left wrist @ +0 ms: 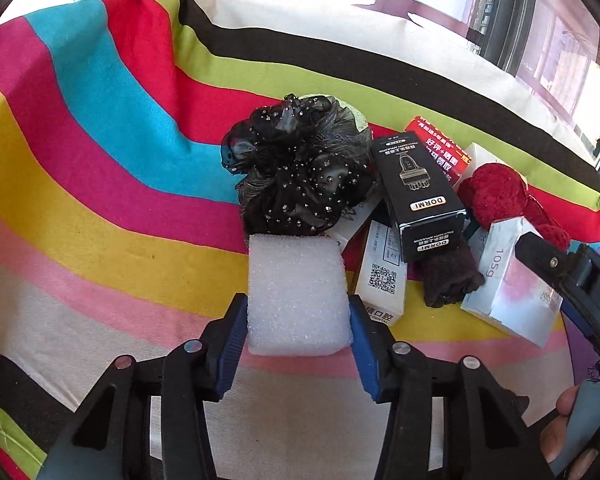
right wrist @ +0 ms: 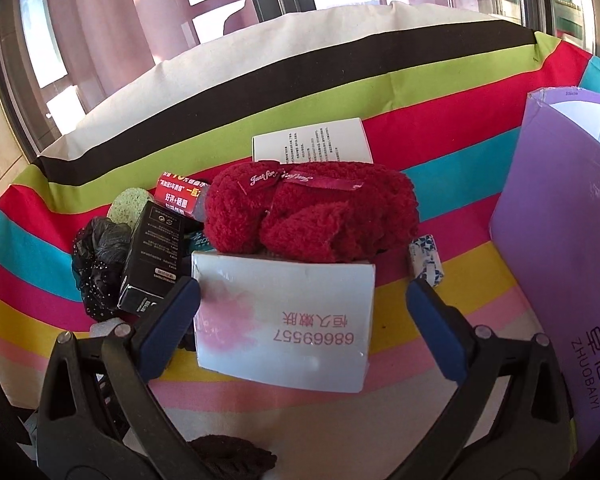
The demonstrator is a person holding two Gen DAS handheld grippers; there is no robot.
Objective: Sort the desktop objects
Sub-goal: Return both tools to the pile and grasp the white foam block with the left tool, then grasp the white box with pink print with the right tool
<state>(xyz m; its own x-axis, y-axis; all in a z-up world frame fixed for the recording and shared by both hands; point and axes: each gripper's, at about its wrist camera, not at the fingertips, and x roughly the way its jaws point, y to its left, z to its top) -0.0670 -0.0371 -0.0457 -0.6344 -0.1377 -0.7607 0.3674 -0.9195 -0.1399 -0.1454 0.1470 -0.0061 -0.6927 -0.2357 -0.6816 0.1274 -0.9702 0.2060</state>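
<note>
My left gripper (left wrist: 298, 320) is shut on a white foam block (left wrist: 296, 296), its blue pads pressed on both sides. Behind the block lies a black sequined scrunchie (left wrist: 300, 172). My right gripper (right wrist: 300, 308) is open, its fingers astride a white and pink box (right wrist: 284, 320); the left pad touches the box edge, the right pad stands apart. That box also shows in the left wrist view (left wrist: 508, 280). A red fluffy cloth (right wrist: 312, 212) lies on the pile behind it. A black DORMI box (left wrist: 416, 196) leans beside the scrunchie.
A striped cloth (left wrist: 100, 160) covers the table. A tall purple carton (right wrist: 560, 260) stands at the right. A white dental box (left wrist: 382, 276), a dark brown cloth (left wrist: 448, 276), a red packet (right wrist: 178, 194), a white leaflet box (right wrist: 312, 140) and a small blue-patterned packet (right wrist: 426, 258) lie in the pile.
</note>
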